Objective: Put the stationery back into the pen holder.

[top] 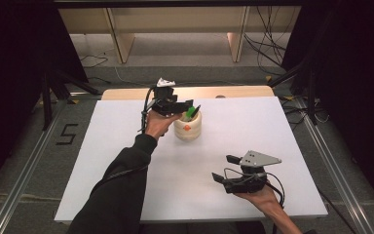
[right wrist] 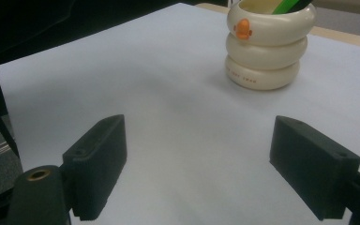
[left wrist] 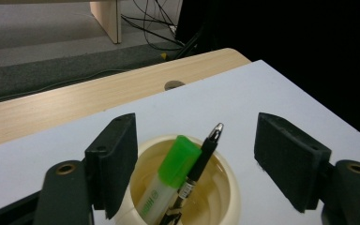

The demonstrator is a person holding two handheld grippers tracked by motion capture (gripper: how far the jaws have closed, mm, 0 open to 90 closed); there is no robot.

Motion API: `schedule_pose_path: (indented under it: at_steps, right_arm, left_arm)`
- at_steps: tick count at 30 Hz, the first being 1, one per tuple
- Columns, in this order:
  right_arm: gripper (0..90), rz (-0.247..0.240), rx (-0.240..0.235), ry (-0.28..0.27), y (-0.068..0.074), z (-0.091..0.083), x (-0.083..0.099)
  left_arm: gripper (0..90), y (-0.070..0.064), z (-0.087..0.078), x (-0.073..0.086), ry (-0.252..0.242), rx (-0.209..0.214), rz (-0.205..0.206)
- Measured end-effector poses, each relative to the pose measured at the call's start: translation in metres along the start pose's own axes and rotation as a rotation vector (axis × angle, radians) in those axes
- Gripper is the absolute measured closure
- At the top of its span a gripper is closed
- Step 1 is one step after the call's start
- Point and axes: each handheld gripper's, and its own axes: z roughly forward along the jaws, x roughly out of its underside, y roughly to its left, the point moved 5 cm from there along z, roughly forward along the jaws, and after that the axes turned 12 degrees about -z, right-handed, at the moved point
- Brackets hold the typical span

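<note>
Left gripper [top: 187,108] spread wide above cream ringed ceramic pen cup [top: 188,127] mid-bench, green highlighter [left wrist: 168,180] and black pen [left wrist: 201,161] inside, right gripper [top: 224,168] spread, well apart over bare white bench [top: 272,126].

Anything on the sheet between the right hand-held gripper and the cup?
Nothing: the right gripper view shows bare white sheet from the right hand-held gripper to the cup; the high view agrees.

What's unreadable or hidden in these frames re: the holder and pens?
- Lower ends of the green highlighter and black pen: left gripper view, inside the cream holder and cut by the bottom edge.
- Holder's small print: right gripper view, too small and blurred.
- Holder's rim top: right gripper view, cut by the top edge.
</note>
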Motion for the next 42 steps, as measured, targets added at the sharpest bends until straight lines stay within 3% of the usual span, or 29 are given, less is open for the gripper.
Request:
schedule_pose_path:
  at_steps: [11, 21, 25, 42]
  right_arm:
    - [19.7, 0.002, 0.001, -0.004, 0.0, 0.0, 0.0]
    - [19.7, 0.009, -0.002, -0.005, 0.0, -0.001, 0.0]
    - [19.7, 0.007, -0.004, -0.003, 0.0, -0.001, 0.0]
    - [19.7, 0.012, -0.008, -0.012, 0.001, 0.0, -0.001]
  left_arm:
    - [25.1, -0.006, -0.029, 0.013, 0.037, 0.061, 0.04]
    - [24.0, -0.004, -0.047, 0.035, 0.041, 0.107, 0.036]
    - [23.5, -0.006, -0.055, 0.039, 0.035, 0.127, 0.056]
    - [19.5, -0.01, -0.081, 0.06, 0.031, 0.166, 0.101]
